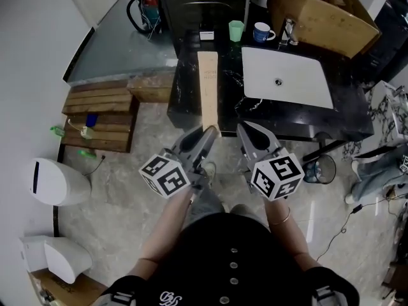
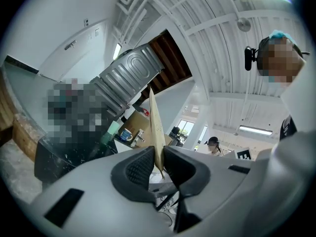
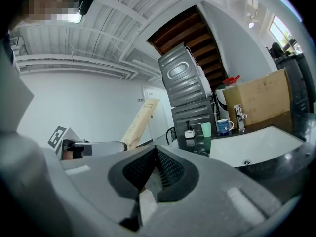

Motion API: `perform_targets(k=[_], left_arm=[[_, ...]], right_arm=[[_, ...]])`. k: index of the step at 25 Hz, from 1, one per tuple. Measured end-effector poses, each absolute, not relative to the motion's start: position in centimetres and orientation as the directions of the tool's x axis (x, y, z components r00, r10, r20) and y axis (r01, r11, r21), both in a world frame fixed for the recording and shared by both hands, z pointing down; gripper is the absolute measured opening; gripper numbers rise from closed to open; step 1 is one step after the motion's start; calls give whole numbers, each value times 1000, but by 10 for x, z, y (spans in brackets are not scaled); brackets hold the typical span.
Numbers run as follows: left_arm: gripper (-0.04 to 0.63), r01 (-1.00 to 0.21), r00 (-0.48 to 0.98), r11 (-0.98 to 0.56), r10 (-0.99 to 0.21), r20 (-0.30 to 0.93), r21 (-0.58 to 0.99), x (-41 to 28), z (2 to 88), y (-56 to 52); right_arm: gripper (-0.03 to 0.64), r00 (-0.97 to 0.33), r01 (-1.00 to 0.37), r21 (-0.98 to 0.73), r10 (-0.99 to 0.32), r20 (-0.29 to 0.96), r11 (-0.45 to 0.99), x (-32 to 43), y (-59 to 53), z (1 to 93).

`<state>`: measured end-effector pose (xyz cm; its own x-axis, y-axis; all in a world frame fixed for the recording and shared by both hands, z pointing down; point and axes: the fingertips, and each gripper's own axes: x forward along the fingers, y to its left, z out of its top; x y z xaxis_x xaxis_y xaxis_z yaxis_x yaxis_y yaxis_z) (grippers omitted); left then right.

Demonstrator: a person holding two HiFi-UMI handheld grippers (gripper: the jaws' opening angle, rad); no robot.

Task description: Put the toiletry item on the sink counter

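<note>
Long tan toiletry box (image 1: 208, 91) pinched in left gripper (image 1: 204, 134) fingers, held up before black desk (image 1: 183, 88), white sink (image 1: 290, 78) alongside. Right gripper (image 1: 247, 129) fingers closed, empty. Pale stone floor (image 1: 121, 183).

Our left gripper (image 1: 205, 136) clamps the long box (image 1: 208, 91). Our right gripper (image 1: 247, 131) beside it, jaws together, nothing held.

Counter (image 1: 185, 81) front free — cups (image 1: 236, 30) behind
</note>
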<state>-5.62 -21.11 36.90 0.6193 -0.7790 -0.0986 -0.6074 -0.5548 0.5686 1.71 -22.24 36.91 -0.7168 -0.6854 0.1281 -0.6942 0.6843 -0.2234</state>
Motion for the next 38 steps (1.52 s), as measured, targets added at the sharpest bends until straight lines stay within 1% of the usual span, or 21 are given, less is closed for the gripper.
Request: perform_targets(k=[10, 17, 26, 38], left_arm=[[67, -579, 648, -553, -758, -73, 599, -75, 377, -290], [67, -530, 690, -560, -721, -60, 636, -83, 387, -334], [68, -515, 739, -570, -674, -5, 641, -85, 404, -377], [68, -486, 797, -567, -600, 71, 665, -70, 432, -403]], right_arm=[[3, -664, -747, -218, -724, 187, 629, 3, -297, 382], [3, -626, -778, -237, -744, 232, 581, -10, -341, 392], [3, -562, -825, -258, -779, 278, 503, -10, -376, 412], [3, -495, -864, -280, -809, 318, 419, 3, -400, 429]])
